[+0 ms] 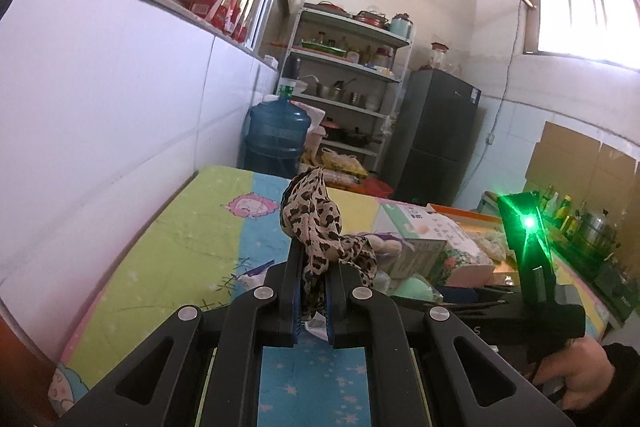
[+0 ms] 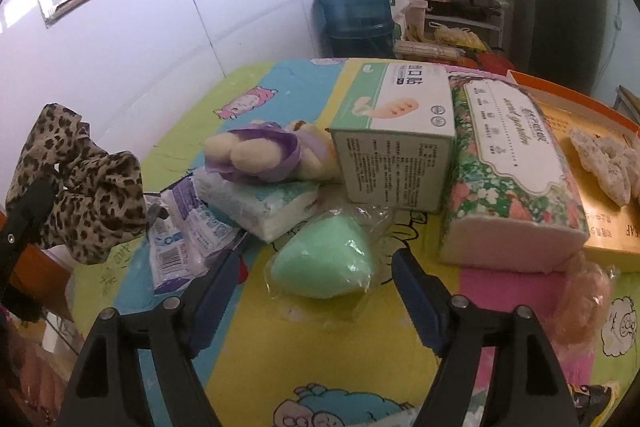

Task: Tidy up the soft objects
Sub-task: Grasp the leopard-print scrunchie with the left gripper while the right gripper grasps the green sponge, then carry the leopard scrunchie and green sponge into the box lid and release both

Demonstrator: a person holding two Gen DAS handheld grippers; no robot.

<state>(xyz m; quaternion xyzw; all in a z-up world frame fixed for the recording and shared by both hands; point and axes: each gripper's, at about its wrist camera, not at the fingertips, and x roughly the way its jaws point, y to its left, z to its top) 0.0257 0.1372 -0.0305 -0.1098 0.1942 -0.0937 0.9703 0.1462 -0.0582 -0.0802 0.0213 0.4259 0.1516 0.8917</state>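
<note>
Left wrist view: your left gripper (image 1: 313, 259) is clamped shut on the leopard-print fabric (image 1: 316, 227), which bunches above the fingertips and trails between the jaws, lifted clear of the cartoon-print bedsheet (image 1: 192, 227) so it can be carried without dragging. In the right wrist view, your right gripper (image 2: 318, 275) stands with jaws wide apart and nothing pressed between them, tilted down over the green sponge in clear wrap (image 2: 324, 263), which lies on the sheet between the fingertips; this spread likely prepares a grasp. Beyond the fingertips sit a plush toy (image 2: 256, 155) on a tissue pack (image 2: 264, 205), a white carton (image 2: 396, 147) and a floral tissue pack (image 2: 508, 179).
</note>
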